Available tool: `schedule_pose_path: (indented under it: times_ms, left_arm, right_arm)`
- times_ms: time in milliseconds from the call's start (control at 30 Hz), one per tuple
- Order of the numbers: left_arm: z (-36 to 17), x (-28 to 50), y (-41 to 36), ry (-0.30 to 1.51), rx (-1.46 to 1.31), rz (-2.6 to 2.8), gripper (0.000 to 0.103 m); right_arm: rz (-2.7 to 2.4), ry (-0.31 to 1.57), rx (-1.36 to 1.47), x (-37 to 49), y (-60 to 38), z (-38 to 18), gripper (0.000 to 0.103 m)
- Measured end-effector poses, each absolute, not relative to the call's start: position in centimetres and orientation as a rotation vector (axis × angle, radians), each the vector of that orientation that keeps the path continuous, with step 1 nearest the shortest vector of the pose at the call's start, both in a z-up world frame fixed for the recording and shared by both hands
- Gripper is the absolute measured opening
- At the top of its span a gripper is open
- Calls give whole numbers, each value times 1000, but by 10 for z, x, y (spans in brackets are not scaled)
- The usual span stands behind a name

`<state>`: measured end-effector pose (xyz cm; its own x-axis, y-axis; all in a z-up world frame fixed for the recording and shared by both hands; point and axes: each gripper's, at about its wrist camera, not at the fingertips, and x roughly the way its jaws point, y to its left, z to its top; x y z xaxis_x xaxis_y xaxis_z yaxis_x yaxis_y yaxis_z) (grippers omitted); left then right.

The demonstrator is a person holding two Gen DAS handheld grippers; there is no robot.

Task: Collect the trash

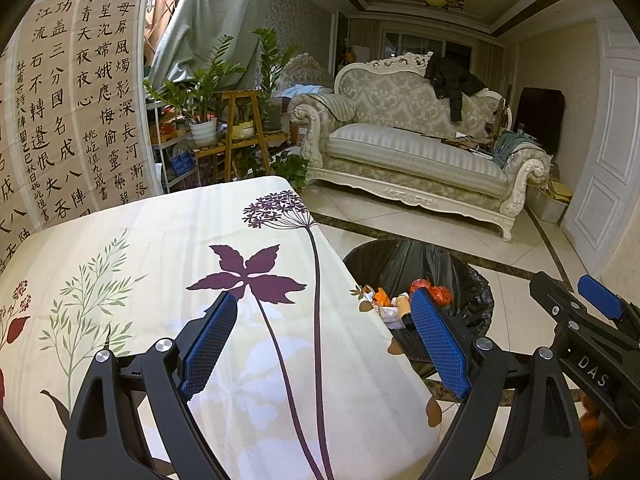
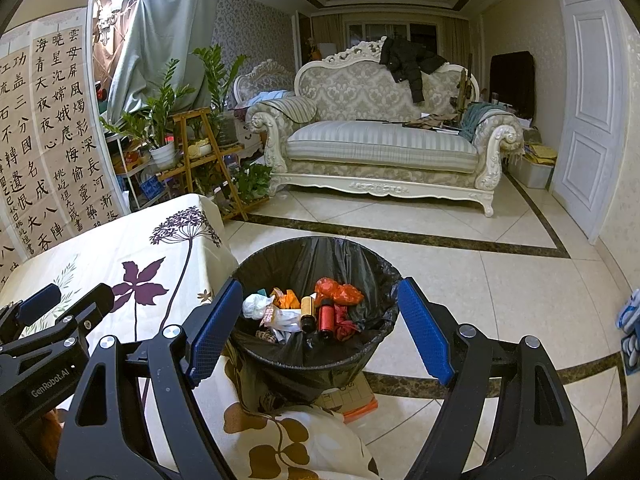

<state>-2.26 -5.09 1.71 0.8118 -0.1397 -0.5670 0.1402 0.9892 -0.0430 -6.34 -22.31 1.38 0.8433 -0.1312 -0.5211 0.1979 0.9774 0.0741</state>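
Trash bin with black liner on tiled floor just beside table's floral cloth, red bottle, brown bottle and crumpled wrappers inside, right gripper above bin, jaws apart, empty, left gripper over cloth, jaws apart, empty.

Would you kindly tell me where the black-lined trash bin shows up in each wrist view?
Left wrist: trash bin right of centre, partly behind the tablecloth edge.
Right wrist: trash bin lower centre, trash visible inside.
Shared landmark: the white sofa behind it.
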Motion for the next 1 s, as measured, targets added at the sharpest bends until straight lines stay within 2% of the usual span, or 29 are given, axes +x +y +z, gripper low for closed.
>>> schedule_pose_path:
  times_ms: [1000]
  left_arm:
    - [17,-25,-56,584,-9,-165,86]
  right_arm:
    - [-174,541,126,-63,-224,14,78]
